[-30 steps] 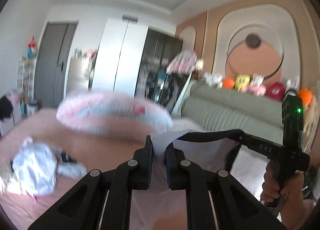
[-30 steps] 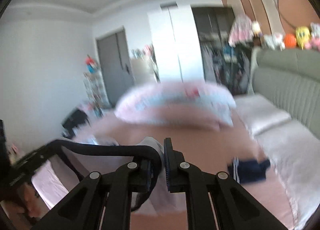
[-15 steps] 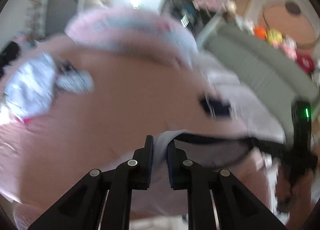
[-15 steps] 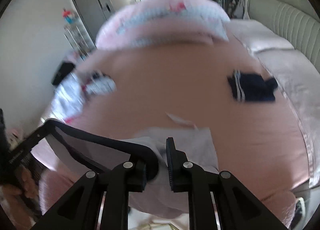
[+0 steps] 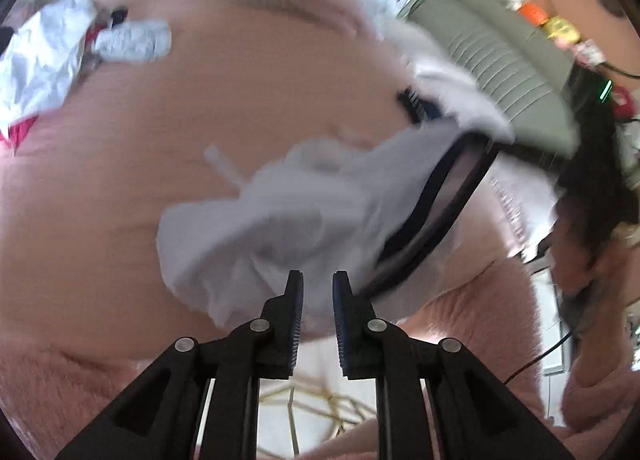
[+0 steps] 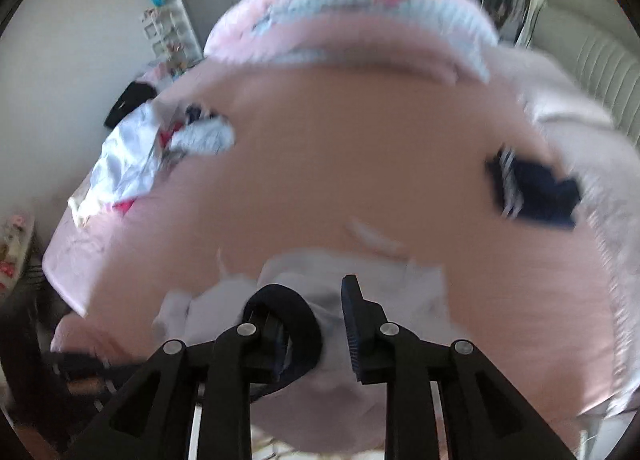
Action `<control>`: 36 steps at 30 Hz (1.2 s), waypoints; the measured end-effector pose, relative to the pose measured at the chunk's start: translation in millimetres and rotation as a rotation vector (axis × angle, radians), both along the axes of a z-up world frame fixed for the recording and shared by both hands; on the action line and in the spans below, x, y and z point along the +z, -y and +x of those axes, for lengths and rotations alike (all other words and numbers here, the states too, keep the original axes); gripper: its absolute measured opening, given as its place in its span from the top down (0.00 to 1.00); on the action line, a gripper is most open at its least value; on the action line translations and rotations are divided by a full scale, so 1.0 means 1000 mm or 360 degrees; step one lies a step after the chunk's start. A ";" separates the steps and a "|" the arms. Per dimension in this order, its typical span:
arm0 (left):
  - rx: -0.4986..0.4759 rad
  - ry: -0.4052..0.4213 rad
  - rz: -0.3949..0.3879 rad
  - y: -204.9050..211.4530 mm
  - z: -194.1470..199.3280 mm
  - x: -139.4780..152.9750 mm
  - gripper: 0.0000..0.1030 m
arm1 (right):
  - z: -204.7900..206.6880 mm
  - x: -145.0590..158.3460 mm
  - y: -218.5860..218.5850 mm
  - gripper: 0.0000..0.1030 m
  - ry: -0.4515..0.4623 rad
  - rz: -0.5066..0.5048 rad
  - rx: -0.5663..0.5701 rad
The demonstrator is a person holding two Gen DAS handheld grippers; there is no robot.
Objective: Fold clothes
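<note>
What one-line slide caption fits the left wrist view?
Left tool, jaws just opening, above a white garment with dark trim on the pink bed.

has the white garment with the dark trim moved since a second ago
Yes. The white garment has come down: it was held up in front of the wardrobes, and now lies bunched on the pink bed. Both grippers' jaws have just been opening, releasing it.

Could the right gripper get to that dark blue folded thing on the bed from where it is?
Probably yes: the right gripper has open jaws, and only bare pink bed lies between it and the dark blue garment.
</note>
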State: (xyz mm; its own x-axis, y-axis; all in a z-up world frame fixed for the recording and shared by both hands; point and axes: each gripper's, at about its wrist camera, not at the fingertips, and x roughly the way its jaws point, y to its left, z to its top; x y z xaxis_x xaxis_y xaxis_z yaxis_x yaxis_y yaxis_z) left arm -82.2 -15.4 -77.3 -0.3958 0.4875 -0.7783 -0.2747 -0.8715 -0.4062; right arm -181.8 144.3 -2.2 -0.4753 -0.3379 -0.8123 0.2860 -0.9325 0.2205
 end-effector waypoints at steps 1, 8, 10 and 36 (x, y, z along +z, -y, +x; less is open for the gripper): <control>-0.0029 -0.0043 0.0034 0.001 0.000 0.006 0.73 | 0.004 -0.006 -0.004 0.77 0.0042 -0.0081 0.0018; -0.0342 -0.0357 0.0004 -0.064 -0.009 0.029 0.47 | 0.028 -0.001 -0.035 0.77 0.0041 -0.0304 -0.0012; -0.0476 -0.0364 -0.0027 -0.092 -0.017 0.024 0.47 | 0.030 0.001 -0.041 0.77 0.0037 -0.0312 -0.0009; -0.0410 -0.0427 -0.0382 -0.120 -0.089 0.018 0.94 | 0.058 -0.081 -0.011 0.68 0.0360 -0.0220 -0.0085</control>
State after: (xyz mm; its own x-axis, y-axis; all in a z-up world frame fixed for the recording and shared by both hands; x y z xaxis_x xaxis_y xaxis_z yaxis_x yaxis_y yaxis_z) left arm -171.1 104.7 -59.1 -0.4883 0.4145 -0.7680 -0.5636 -0.8216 -0.0851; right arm -124.2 154.9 -83.4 -0.3069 -0.4322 -0.8479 0.1663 -0.9016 0.3994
